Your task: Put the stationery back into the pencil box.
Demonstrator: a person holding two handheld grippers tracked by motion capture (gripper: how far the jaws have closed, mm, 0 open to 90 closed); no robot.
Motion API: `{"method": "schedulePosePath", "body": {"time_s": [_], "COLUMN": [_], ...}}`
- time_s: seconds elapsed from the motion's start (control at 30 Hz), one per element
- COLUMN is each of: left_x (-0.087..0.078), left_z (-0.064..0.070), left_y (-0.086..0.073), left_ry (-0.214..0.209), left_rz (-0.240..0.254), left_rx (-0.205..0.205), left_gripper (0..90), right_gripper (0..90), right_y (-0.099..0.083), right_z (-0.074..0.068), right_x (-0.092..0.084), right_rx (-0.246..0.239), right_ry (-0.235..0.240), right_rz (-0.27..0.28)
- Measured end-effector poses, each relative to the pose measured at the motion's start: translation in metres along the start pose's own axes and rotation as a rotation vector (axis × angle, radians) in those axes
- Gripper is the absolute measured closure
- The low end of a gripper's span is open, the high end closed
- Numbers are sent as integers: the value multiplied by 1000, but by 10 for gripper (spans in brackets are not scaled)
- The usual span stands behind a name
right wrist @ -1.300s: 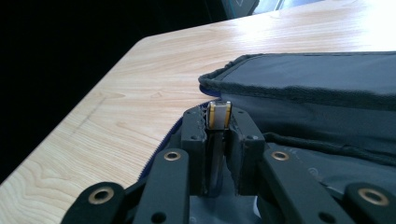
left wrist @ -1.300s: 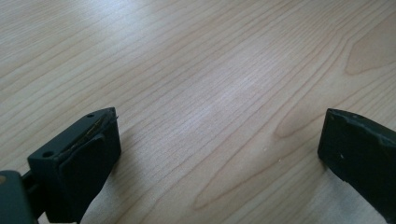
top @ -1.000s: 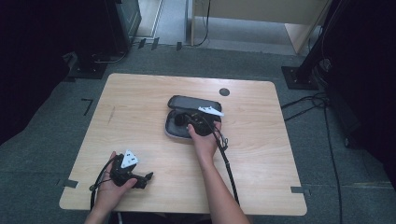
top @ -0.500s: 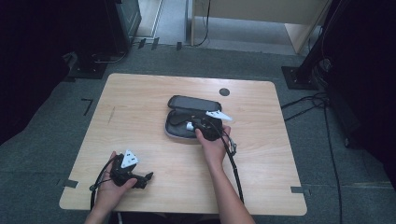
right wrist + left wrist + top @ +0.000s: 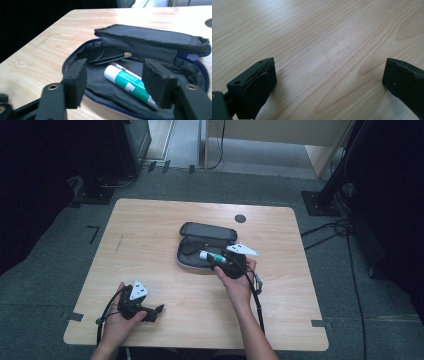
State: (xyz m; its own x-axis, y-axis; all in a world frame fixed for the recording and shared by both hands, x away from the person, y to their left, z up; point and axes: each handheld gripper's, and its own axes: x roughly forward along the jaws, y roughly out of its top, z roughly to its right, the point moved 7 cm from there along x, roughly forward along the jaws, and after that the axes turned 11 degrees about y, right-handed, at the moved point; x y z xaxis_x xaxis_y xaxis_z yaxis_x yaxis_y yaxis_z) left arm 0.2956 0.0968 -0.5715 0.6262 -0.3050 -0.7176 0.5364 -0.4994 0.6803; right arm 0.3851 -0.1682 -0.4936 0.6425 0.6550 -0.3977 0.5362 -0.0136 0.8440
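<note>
A dark pencil case (image 5: pixel 205 234) lies unzipped at the middle of the wooden table (image 5: pixel 150 245). In its lower half rests a white and green glue stick (image 5: pixel 211 255), apart from any jaw. My right gripper (image 5: pixel 218 262) hovers at the case's near right edge, pointing into it. Its jaws have just been opening and stand open. In the right gripper view the glue stick (image 5: pixel 128 83) lies inside the case (image 5: pixel 150 40) beyond the open right gripper (image 5: pixel 115 72), beside a thin black item (image 5: pixel 107 58). My left gripper (image 5: pixel 156 312) rests open near the front left; between the left gripper (image 5: pixel 329 72) jaws is bare wood.
A round dark hole (image 5: pixel 240 218) sits in the tabletop behind the case. Cables trail from both grippers toward the table's near edge. Grey carpet and dark equipment stands surround the table.
My right gripper has drawn back from inside the case toward the right and near side, and its jaws have widened. The glue stick stays in the case. The left hand has not moved.
</note>
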Motion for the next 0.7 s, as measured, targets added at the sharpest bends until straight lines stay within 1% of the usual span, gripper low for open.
{"method": "schedulePosePath", "body": {"time_s": [0.03, 0.1, 0.13, 0.17, 0.2, 0.27, 0.3, 0.43, 0.53, 0.7], "left_x": [0, 0, 0, 0, 0, 0, 0, 0, 0, 0], "left_z": [0, 0, 0, 0, 0, 0, 0, 0, 0, 0], "left_y": [0, 0, 0, 0, 0, 0, 0, 0, 0, 0], "left_ry": [0, 0, 0, 0, 0, 0, 0, 0, 0, 0], "left_rz": [1, 0, 0, 1, 0, 0, 0, 0, 2, 0], "left_rx": [-1, 0, 0, -1, 0, 0, 0, -1, -2, 0], "left_gripper": [0, 0, 0, 0, 0, 0, 0, 0, 0, 0], "right_gripper": [310, 223, 161, 120, 102, 1, 0, 0, 0, 0], "right_y": [0, -2, -4, -5, -7, -10, -12, -17, -22, -30], "right_z": [-1, -2, -2, -1, 0, 1, 1, 3, 4, 9], "right_x": [-3, -9, -12, -15, -18, -24, -27, -41, -50, -64], "right_rx": [-9, -15, -10, -10, -13, -24, -24, -41, -49, -61], "right_ry": [-4, -12, -22, -42, -55, -73, -81, -100, -100, -114], "right_rz": [-6, -31, -45, -54, -61, -70, -78, -69, -77, -86]}}
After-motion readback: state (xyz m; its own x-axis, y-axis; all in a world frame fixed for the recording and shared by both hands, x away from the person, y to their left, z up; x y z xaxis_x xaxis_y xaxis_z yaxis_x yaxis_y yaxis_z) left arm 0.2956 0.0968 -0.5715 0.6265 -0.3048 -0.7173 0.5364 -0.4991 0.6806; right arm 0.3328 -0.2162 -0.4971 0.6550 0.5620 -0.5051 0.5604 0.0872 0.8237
